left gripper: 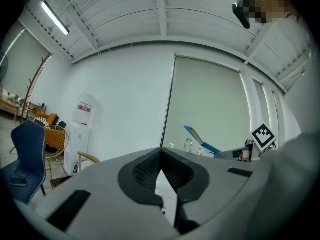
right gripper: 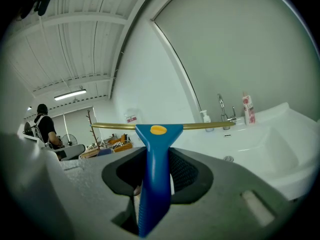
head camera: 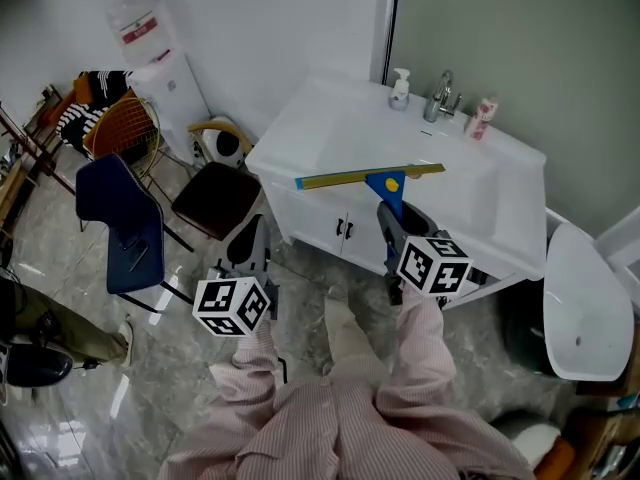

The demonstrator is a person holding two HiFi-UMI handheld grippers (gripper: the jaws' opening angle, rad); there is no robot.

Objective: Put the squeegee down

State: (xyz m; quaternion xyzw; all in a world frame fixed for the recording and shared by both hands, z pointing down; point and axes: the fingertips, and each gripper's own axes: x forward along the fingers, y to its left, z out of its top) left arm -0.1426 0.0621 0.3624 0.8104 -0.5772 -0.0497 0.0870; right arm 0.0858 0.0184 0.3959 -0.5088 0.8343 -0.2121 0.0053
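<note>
squeegee [right gripper: 155, 149] is clamped by its blue handle in right gripper [right gripper: 157, 170] fingers, near washbasin surface [head camera: 310, 133]; not yet set down; left gripper [left gripper: 161, 173] fingers are pressed together, empty

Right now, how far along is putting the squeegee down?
Done: nothing yet. In hand: the squeegee, its blue handle clamped in the jaws of the right gripper, blade in the air near the white vanity. Remaining: set it on a surface and open the jaws.
</note>
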